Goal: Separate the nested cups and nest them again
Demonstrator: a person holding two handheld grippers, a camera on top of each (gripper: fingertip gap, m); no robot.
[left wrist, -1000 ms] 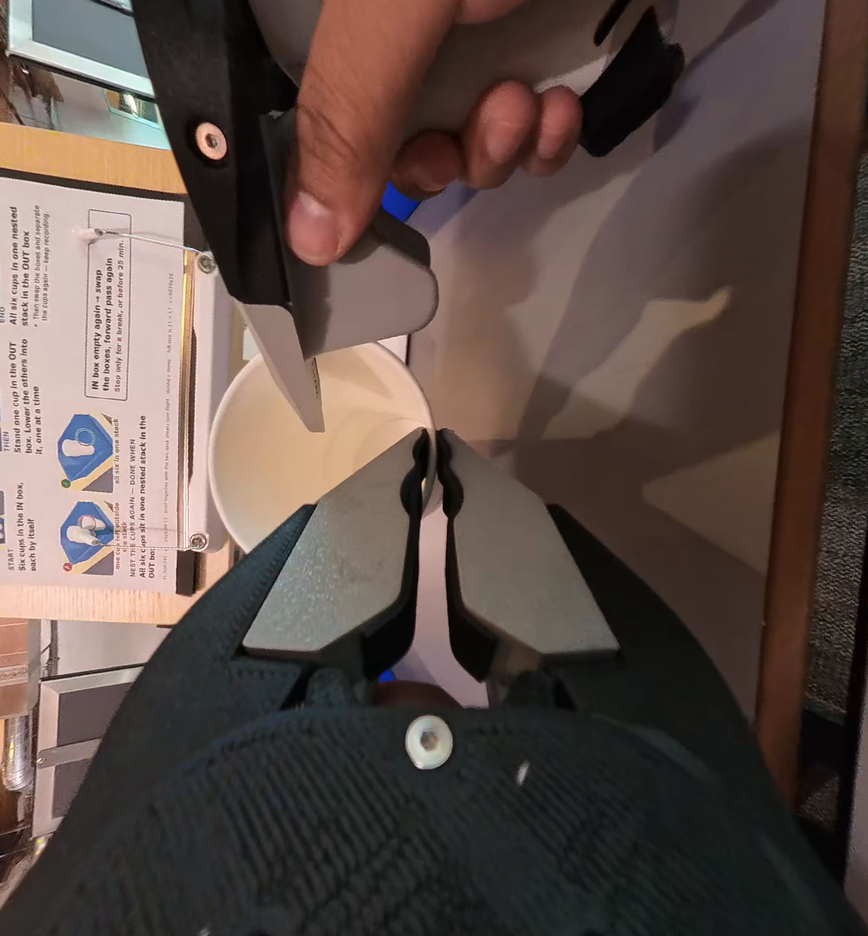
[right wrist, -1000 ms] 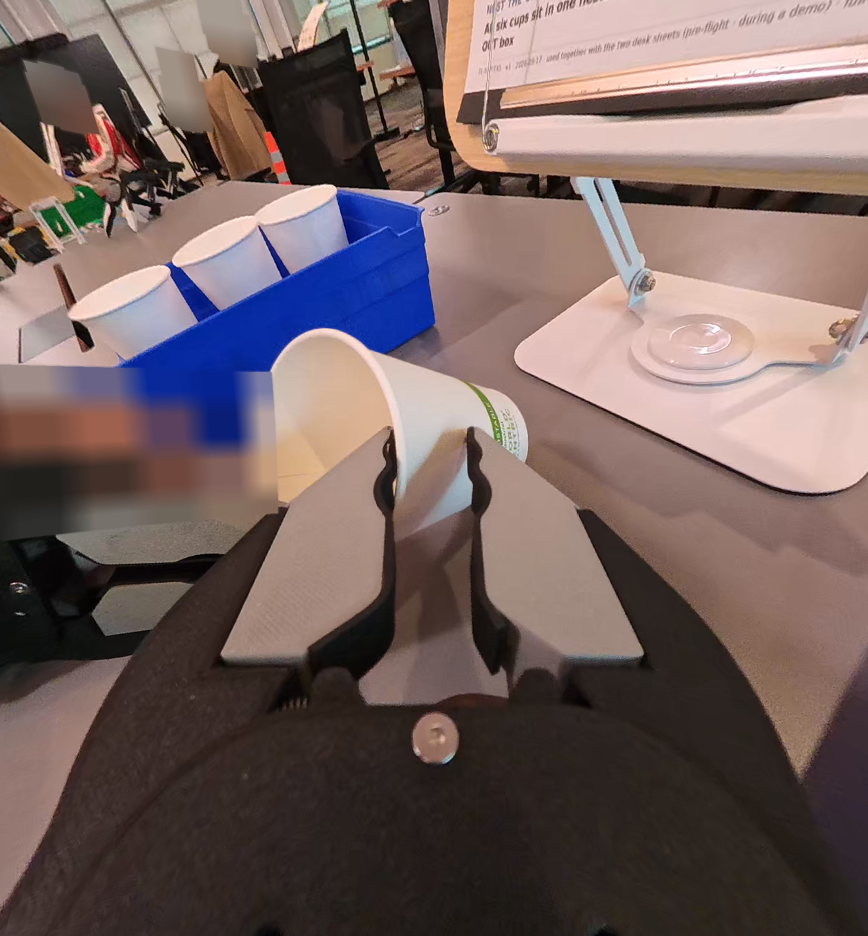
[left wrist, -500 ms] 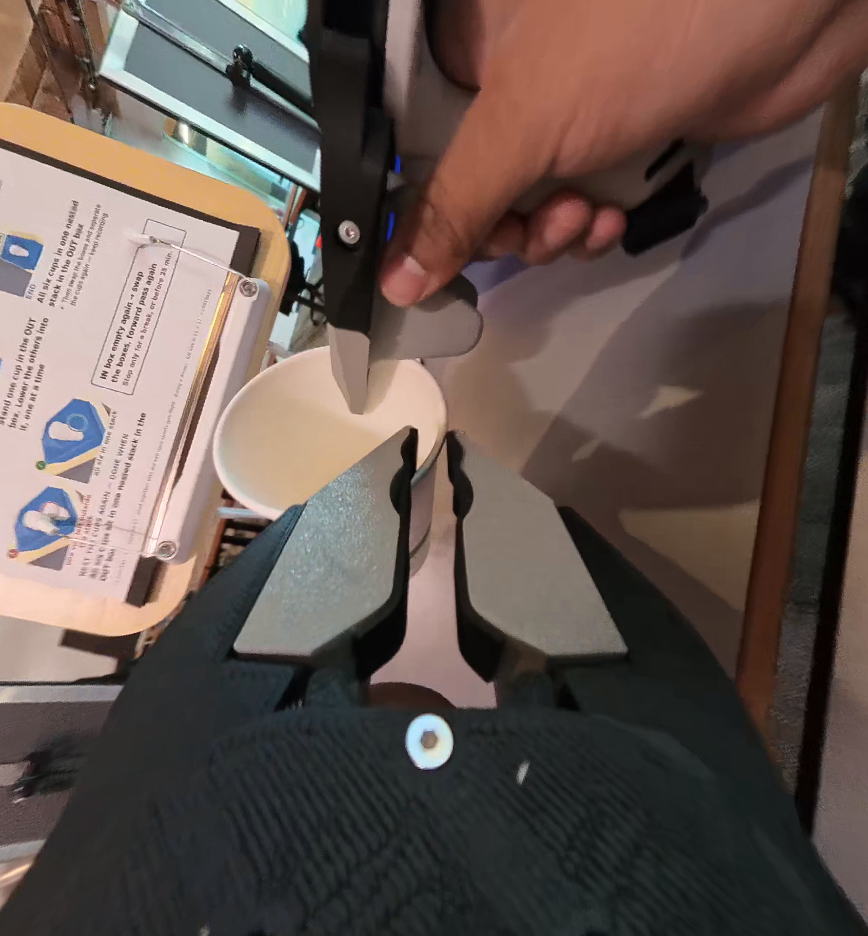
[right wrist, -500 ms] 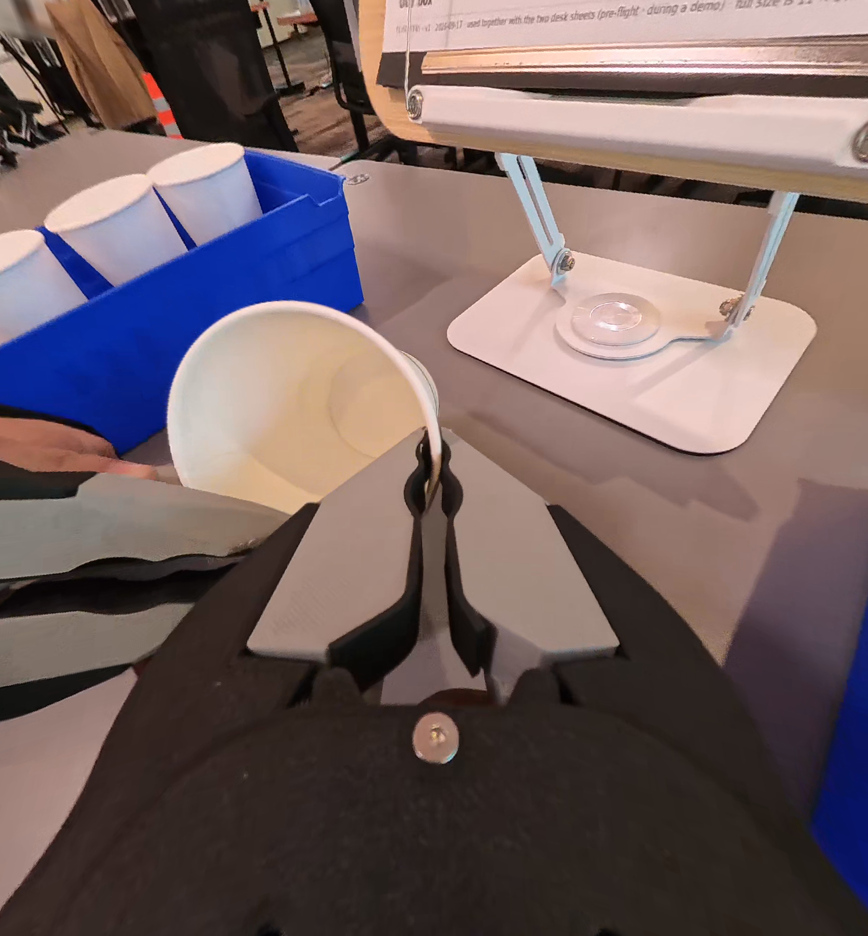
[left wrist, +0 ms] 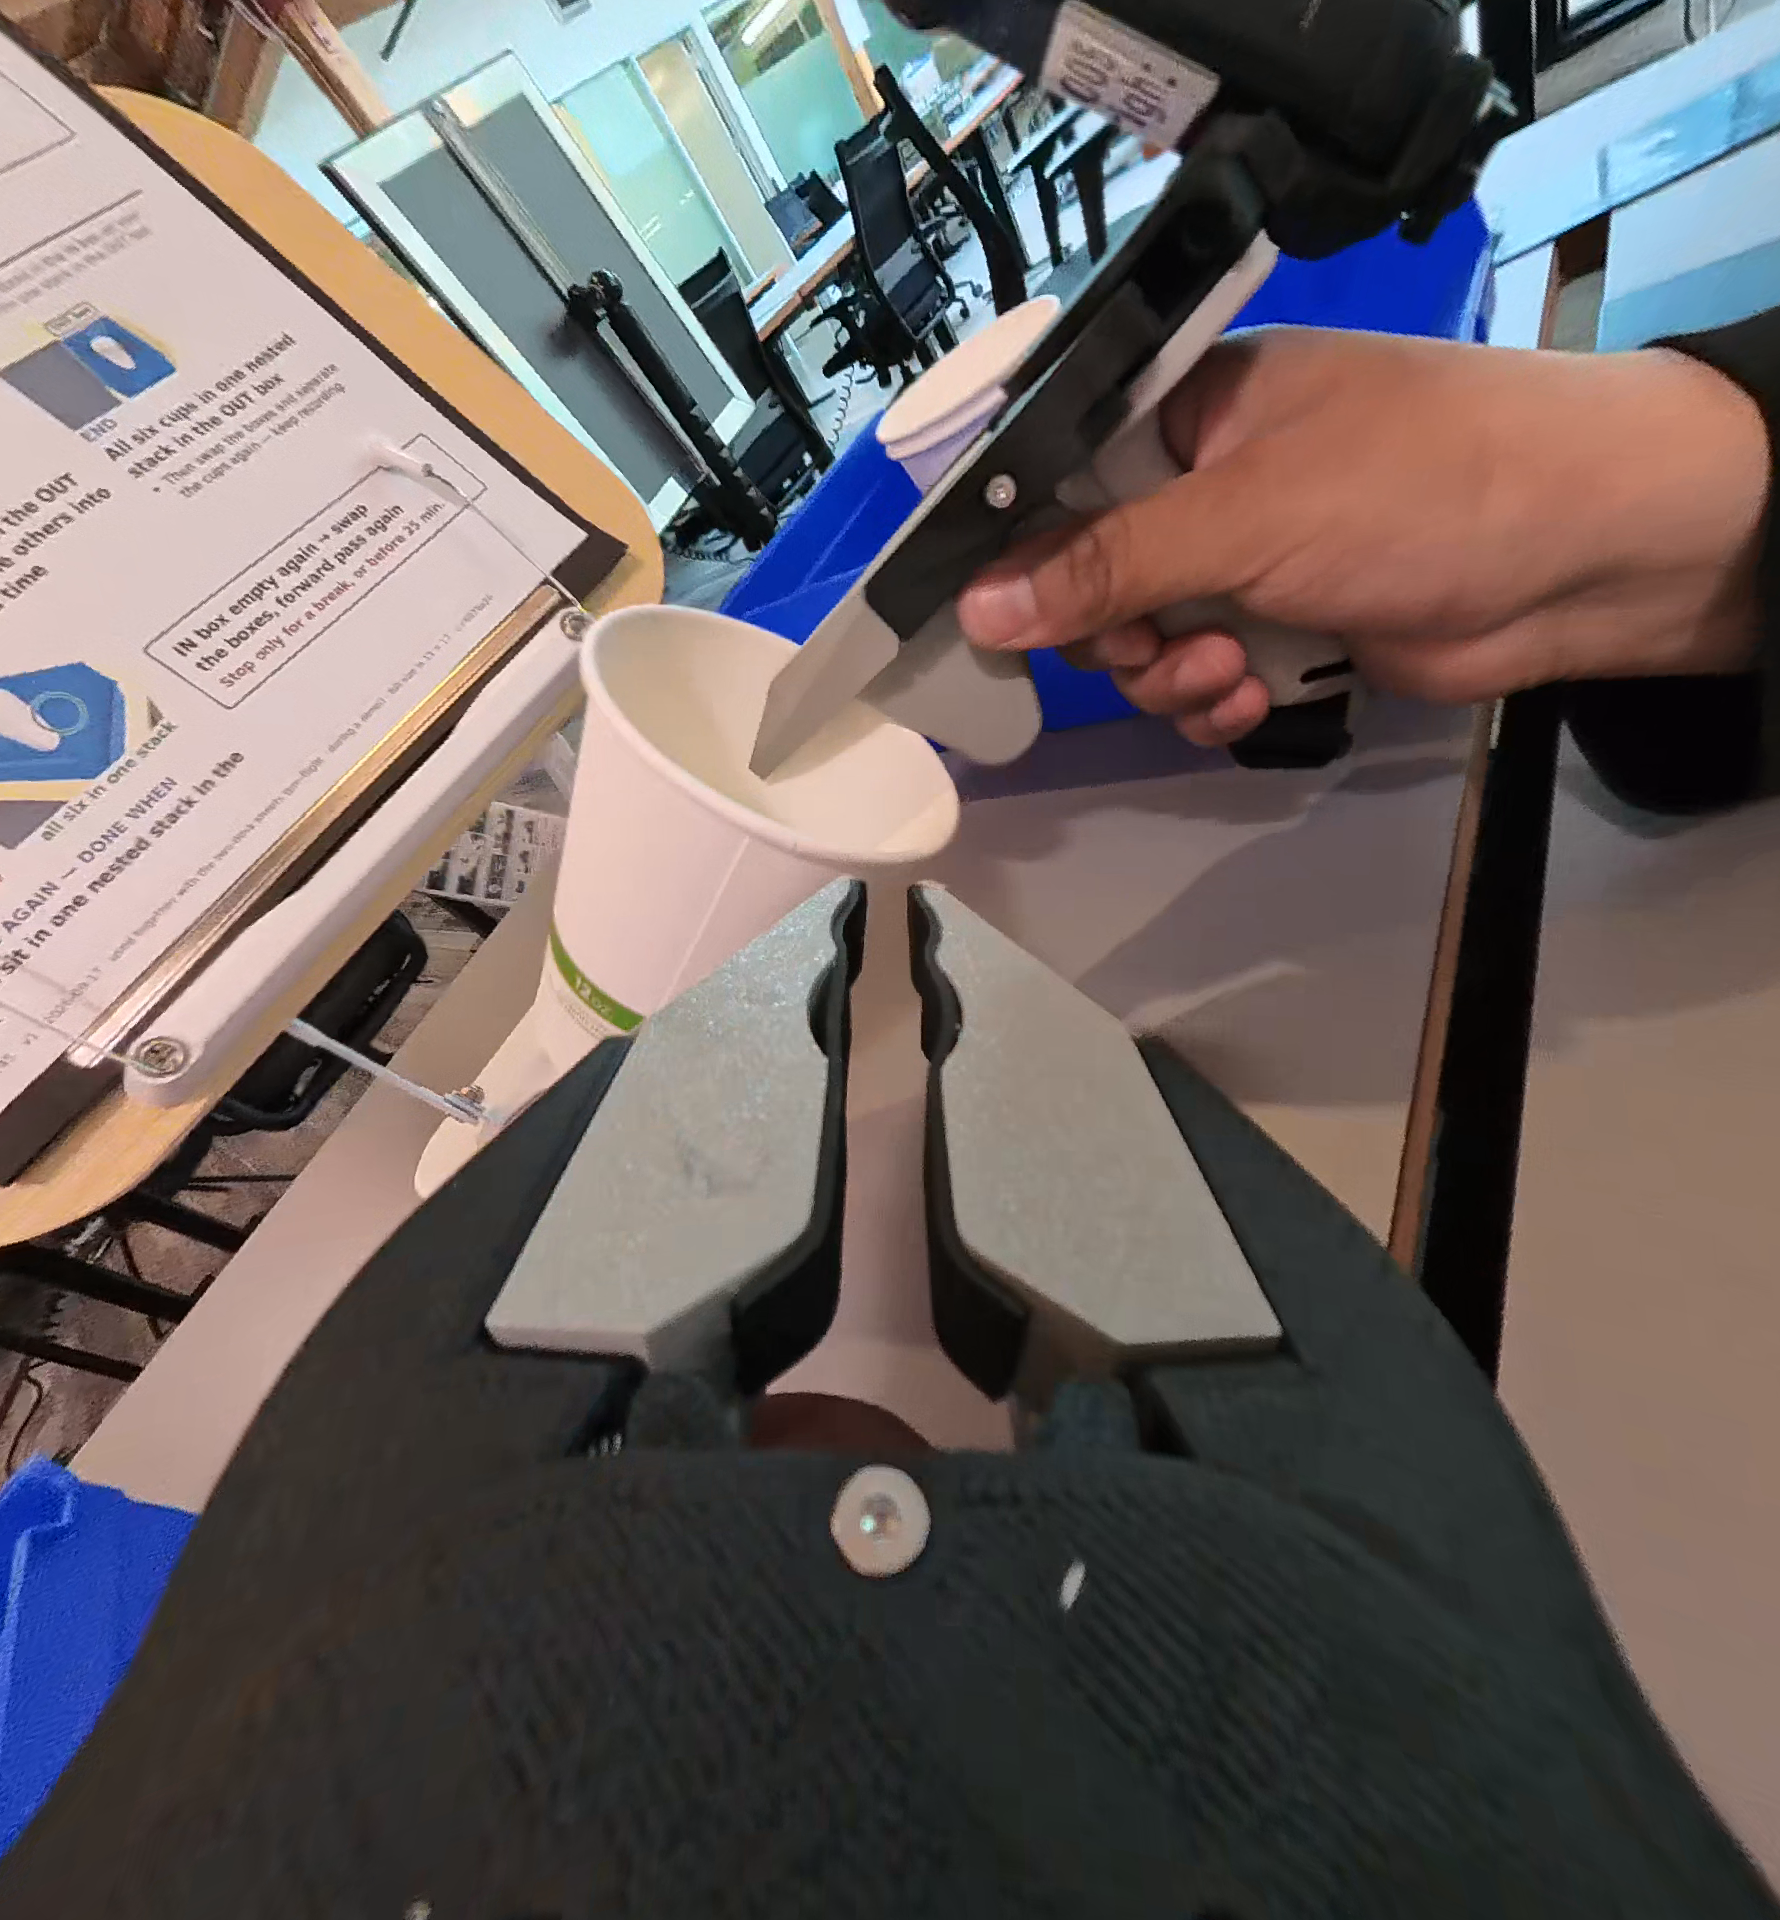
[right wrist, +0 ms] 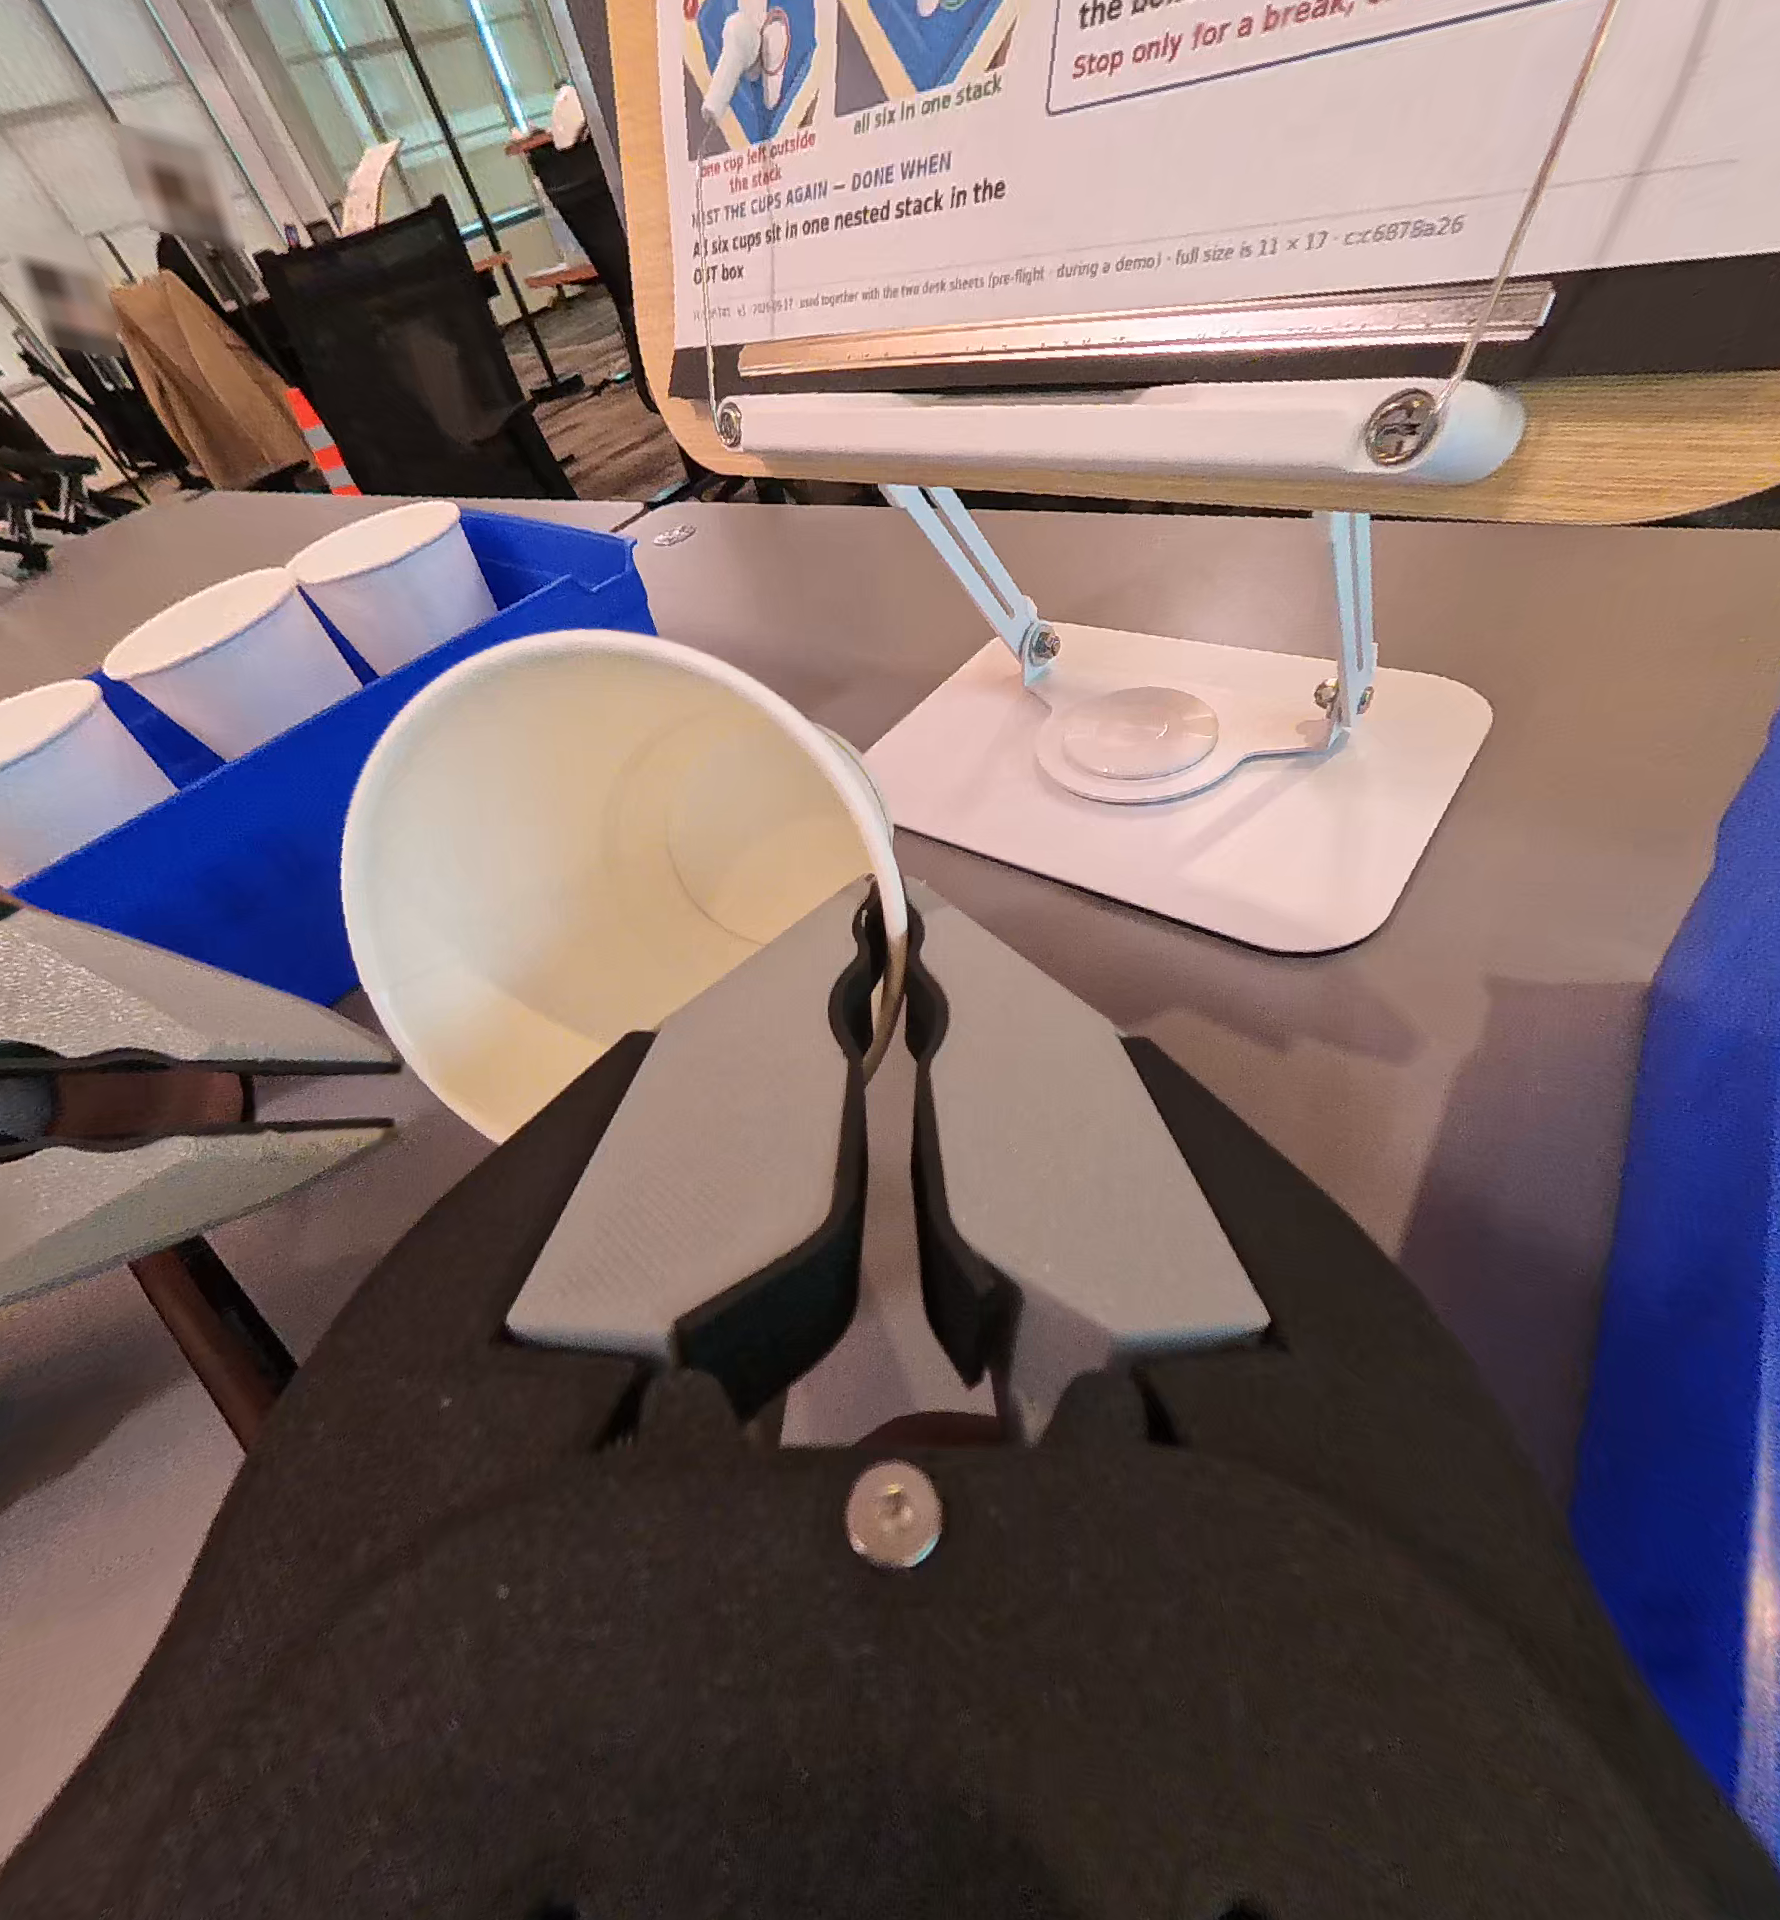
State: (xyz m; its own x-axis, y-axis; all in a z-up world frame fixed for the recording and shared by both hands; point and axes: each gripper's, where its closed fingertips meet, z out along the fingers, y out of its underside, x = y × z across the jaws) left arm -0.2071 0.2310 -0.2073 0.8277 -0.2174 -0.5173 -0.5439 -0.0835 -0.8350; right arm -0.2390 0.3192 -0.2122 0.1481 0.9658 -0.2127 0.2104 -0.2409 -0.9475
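Observation:
A white paper cup [right wrist: 574, 852] with a green band hangs tilted above the grey table, its mouth toward the right wrist camera. My right gripper [right wrist: 884, 925] is shut on its rim, one finger inside and one outside. In the left wrist view the cup [left wrist: 657, 852] stands nearly upright with the right gripper [left wrist: 870, 748] on its rim. My left gripper [left wrist: 881, 899] is slightly open and empty, its tips just below the rim and apart from it. It also shows at the left of the right wrist view [right wrist: 382, 1093]. Three single cups [right wrist: 231, 655] stand in a blue bin [right wrist: 273, 821].
A second blue bin [right wrist: 1717, 1143] stands at the right. A white stand base [right wrist: 1229, 862] with an instruction board [right wrist: 1125, 436] sits behind the cup, close to it. A hand [left wrist: 1385, 540] holds the right gripper. The table's wooden edge [left wrist: 1437, 987] runs at the right.
My left gripper has let go of the cup's rim and drawn back a little. My right gripper has closed on the rim and lifted the cup toward the board.

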